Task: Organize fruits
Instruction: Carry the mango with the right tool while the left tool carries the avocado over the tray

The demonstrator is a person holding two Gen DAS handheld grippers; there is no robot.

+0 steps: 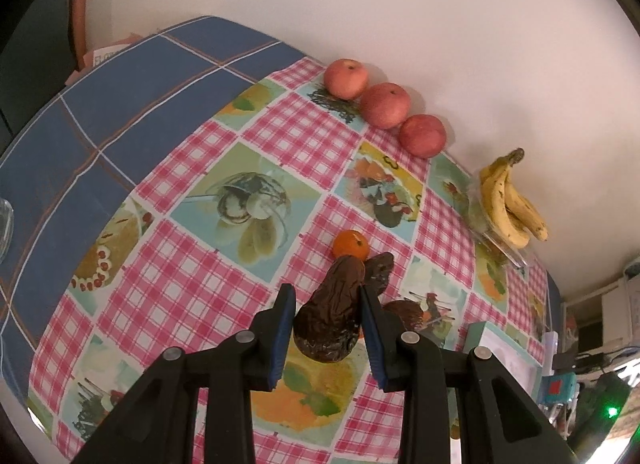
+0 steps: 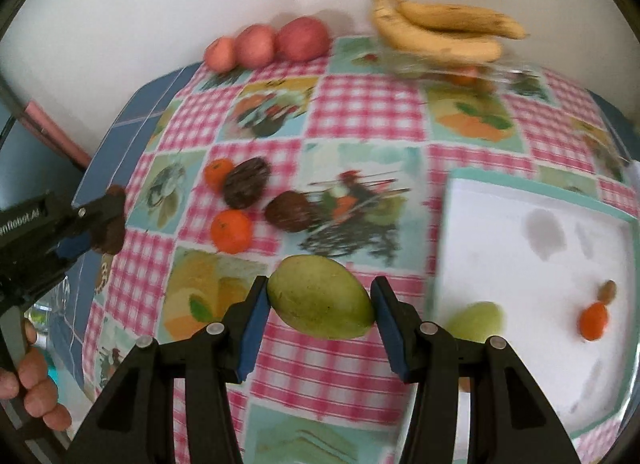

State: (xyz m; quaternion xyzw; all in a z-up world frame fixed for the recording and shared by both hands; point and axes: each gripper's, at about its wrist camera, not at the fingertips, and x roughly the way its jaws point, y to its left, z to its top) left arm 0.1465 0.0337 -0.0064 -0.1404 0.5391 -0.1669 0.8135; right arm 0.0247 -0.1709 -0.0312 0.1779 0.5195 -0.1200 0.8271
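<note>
My left gripper [image 1: 326, 338] is clamped on a dark brown wrinkled fruit [image 1: 330, 312], held above the checked tablecloth [image 1: 192, 168]. Just ahead of its tips sits 1 orange [image 1: 351, 245]; 3 apples [image 1: 385, 105] line the wall far ahead, bananas [image 1: 508, 200] ahead-right. My right gripper [image 2: 320, 328] is clamped on a green mango [image 2: 320, 296]. A white tray [image 2: 520, 232] lies to its right, holding a second green fruit [image 2: 478, 320].
</note>
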